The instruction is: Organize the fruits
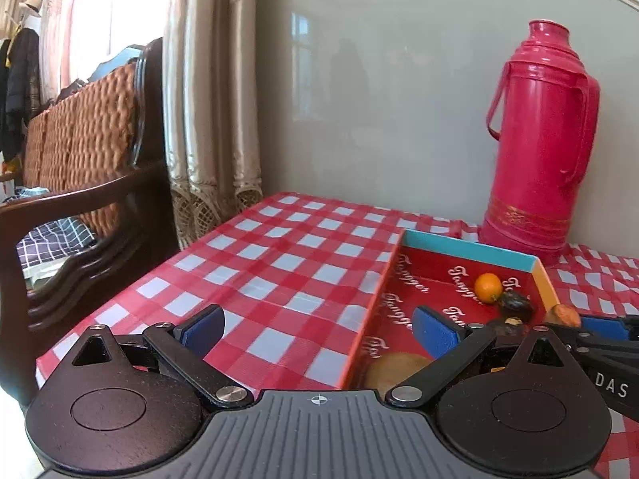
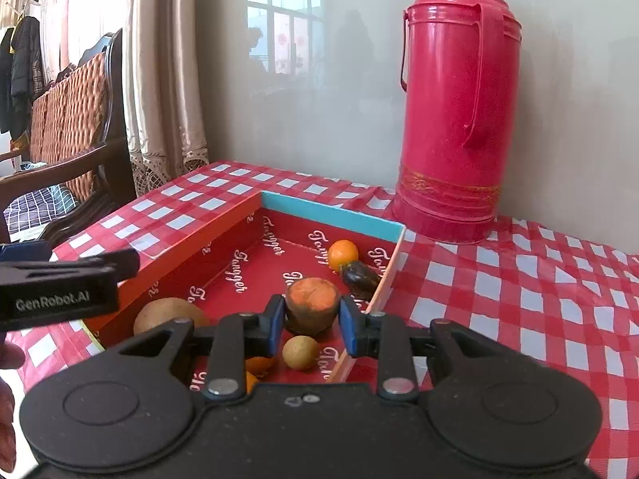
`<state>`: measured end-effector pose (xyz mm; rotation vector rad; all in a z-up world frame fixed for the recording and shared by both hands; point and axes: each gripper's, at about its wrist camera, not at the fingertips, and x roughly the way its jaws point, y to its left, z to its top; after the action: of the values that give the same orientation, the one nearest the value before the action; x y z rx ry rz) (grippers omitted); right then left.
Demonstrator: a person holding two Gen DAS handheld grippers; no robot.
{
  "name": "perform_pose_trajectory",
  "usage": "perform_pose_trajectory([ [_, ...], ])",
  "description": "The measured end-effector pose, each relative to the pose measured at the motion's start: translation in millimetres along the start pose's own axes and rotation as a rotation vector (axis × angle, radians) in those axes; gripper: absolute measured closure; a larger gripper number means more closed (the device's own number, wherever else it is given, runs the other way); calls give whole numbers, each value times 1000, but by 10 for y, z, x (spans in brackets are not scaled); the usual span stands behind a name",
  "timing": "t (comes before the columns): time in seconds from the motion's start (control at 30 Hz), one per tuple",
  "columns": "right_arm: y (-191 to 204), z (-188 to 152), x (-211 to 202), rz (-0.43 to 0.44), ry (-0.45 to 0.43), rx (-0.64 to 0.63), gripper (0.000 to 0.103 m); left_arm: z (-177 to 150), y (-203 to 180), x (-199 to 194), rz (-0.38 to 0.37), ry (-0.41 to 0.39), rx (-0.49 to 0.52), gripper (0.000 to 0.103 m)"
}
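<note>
Right wrist view: right gripper [image 2: 312, 317] pads clamp a brown-orange fruit [image 2: 312, 303] at frame center, above the red box [image 2: 191, 239]. Left gripper [image 1: 317, 329] fingers spread, holding nothing.

I count one red box [image 2: 191, 239] on the checked tablecloth [image 2: 519, 279] and one red thermos flask [image 2: 455, 119] behind it. In or over the box I see two small oranges [image 2: 342, 254], one dark fruit [image 2: 359, 275], one brown round fruit [image 2: 169, 315], one small tan fruit [image 2: 300, 352] and one orange-topped fruit [image 2: 312, 303] between my right fingers. I hold two grippers, one per hand.
</note>
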<state>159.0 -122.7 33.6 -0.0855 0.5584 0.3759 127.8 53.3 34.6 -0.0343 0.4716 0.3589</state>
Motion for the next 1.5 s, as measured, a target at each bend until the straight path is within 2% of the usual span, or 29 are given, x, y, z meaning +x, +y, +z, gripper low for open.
perform_pose_trajectory([
  [0.03, -18, 9, -43, -12, -16, 4, 65, 4, -30, -5, -2, -4, 3, 3],
  [0.07, -49, 23, -111, -36, -49, 13, 33, 5, -60, -14, -9, -5, 5, 3],
  [0.1, -84, 27, -197, -61, -98, 24, 5, 6, -91, -26, -16, -7, 8, 3],
  [0.13, -141, 35, -315, -69, -155, 38, 7, -4, -117, -41, -19, -11, 8, 3],
  [0.17, -201, 53, -394, -70, -171, 48, 6, -9, -144, -49, -27, -9, 5, 3],
  [0.2, -254, 68, -459, -82, -179, 60, 6, -10, -169, -54, -40, -3, 1, 0],
  [0.33, -505, 37, -777, -104, -184, 126, 6, -25, -302, -204, -87, -1, -9, 0],
  [0.47, -596, -216, -1197, -162, -178, 94, 6, -81, -447, -529, -139, -11, 19, 0],
  [0.6, -686, -487, -1604, -205, -169, 104, 6, -202, -514, -946, -153, -32, 85, 0],
  [0.73, -745, -742, -1920, -240, -160, 133, 6, -386, -447, -1343, -235, -56, 62, 0],
  [0.8, -721, -902, -2045, -278, -172, 130, 6, -499, -403, -1474, -247, -69, 46, 0],
  [0.93, -678, -1159, -2155, -315, -189, 116, 6, -736, -335, -1587, -228, -97, 57, 0],
  [1.1, -637, -1374, -1979, -358, -158, 66, 6, -889, -277, -1494, -213, -109, 61, 0],
  [1.27, -612, -1375, -1952, -325, -177, 128, 6, -913, -250, -1492, -204, -118, 54, 0],
  [1.5, -505, -1358, -1949, -325, -219, 100, 6, -934, -221, -1528, -214, -136, 38, 0],
])
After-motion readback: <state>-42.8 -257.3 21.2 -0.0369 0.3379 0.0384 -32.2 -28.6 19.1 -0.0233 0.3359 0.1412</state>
